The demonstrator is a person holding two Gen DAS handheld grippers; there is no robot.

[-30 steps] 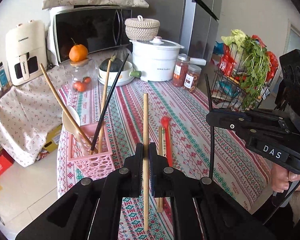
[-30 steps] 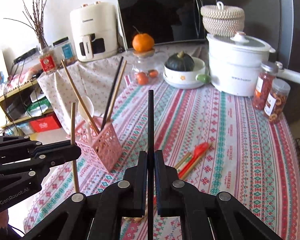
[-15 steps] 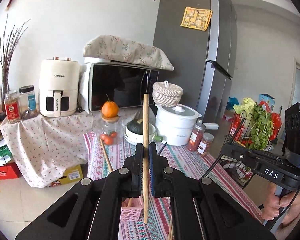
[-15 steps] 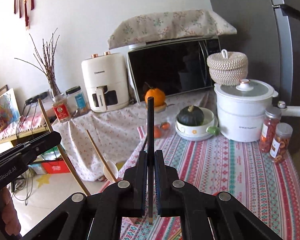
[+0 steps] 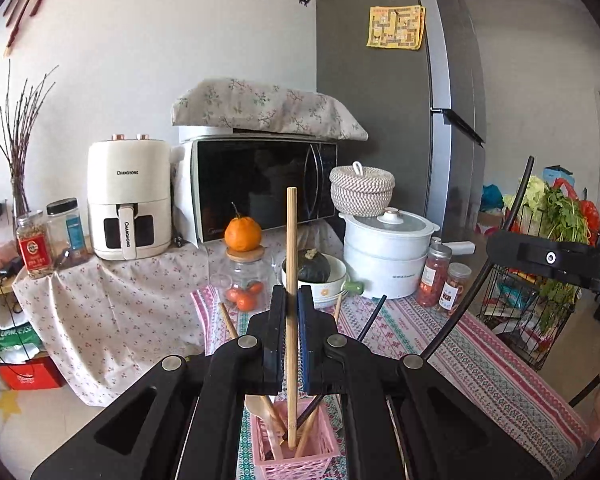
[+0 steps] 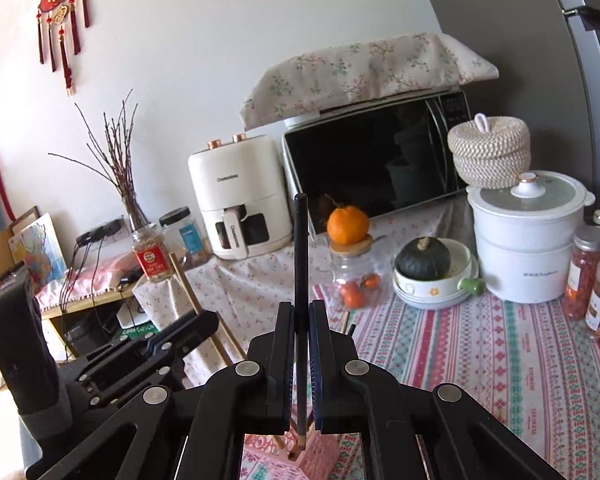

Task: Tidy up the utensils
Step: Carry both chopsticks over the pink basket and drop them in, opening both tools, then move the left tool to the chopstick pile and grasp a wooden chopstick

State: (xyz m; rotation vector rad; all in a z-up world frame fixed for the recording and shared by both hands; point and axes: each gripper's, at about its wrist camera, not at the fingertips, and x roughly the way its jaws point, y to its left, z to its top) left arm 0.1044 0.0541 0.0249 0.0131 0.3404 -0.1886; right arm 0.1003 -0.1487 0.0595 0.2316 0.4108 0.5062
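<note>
Lettering first, in the left wrist view: "CHANGHONG" runs across the white air fryer (image 5: 129, 204) at 9 o'clock, on its body and again down its handle; the labels on the spice jars (image 5: 444, 276) at 3 o'clock are too small to read. The left gripper (image 5: 291, 336) has its fingers clamped on a wooden chopstick (image 5: 291, 264), upright, its lower tip inside the pink basket (image 5: 300, 458) at 6 o'clock among a spoon and other sticks. A second ago that basket lay well off at 8 o'clock and the tablecloth (image 5: 480, 356) filled the picture; now wall and fridge do.

In the right wrist view the fryer (image 6: 240, 196) bears the same name. The right gripper (image 6: 300, 360) pinches a black chopstick (image 6: 301, 248), upright, its tip just over the basket (image 6: 320, 454) at 6 o'clock. Earlier the basket stood at 8 o'clock.
</note>
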